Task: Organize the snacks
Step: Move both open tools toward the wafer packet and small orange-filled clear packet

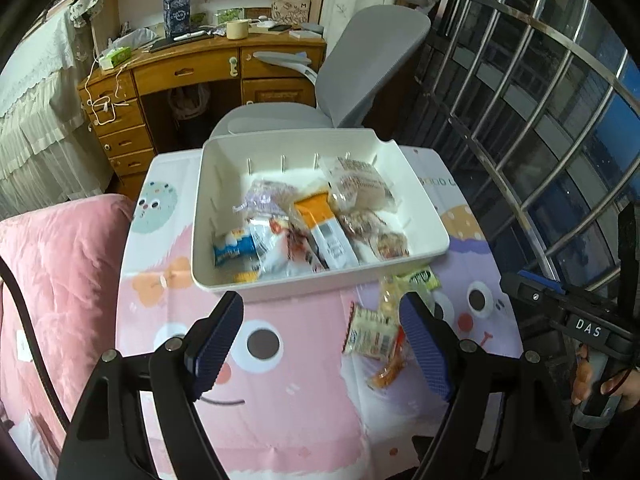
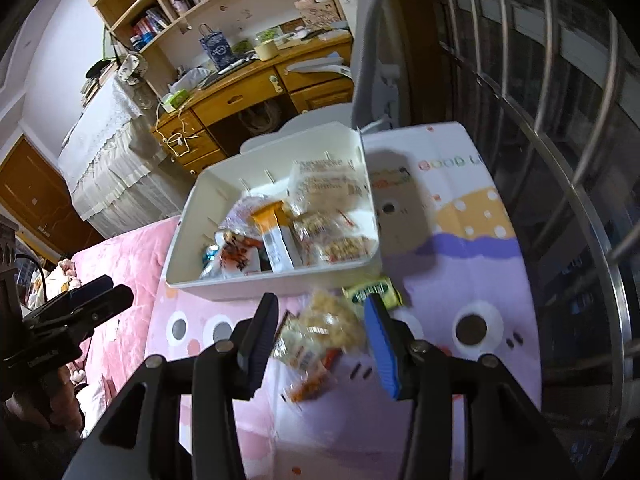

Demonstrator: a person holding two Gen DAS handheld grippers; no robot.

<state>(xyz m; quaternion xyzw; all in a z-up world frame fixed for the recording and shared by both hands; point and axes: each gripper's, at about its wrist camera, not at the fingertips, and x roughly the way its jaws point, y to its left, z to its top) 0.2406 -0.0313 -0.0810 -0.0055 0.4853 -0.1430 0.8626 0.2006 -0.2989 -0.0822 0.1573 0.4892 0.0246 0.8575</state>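
A white plastic bin [image 1: 420, 216] [image 2: 184, 240] sits on a cartoon-print cloth and holds several snack packets, among them an orange-and-white one [image 1: 324, 228] [image 2: 274, 236]. Loose packets lie on the cloth in front of the bin: a green one [image 1: 420, 278] [image 2: 372, 292], a pale one [image 1: 368, 336] [image 2: 332, 324] and an orange one [image 1: 388, 372] [image 2: 308, 390]. My left gripper [image 1: 320, 344] is open and empty, just left of the loose packets. My right gripper [image 2: 320, 340] is open, its jaws either side of the pale packet, not closed on it.
The cartoon cloth [image 1: 280, 400] covers a small table beside a pink quilt [image 1: 60, 264]. A grey office chair [image 1: 360, 80] and a wooden desk [image 1: 200, 68] stand behind. Metal window bars [image 1: 540, 120] run along the right. A brown card [image 2: 400, 208] lies right of the bin.
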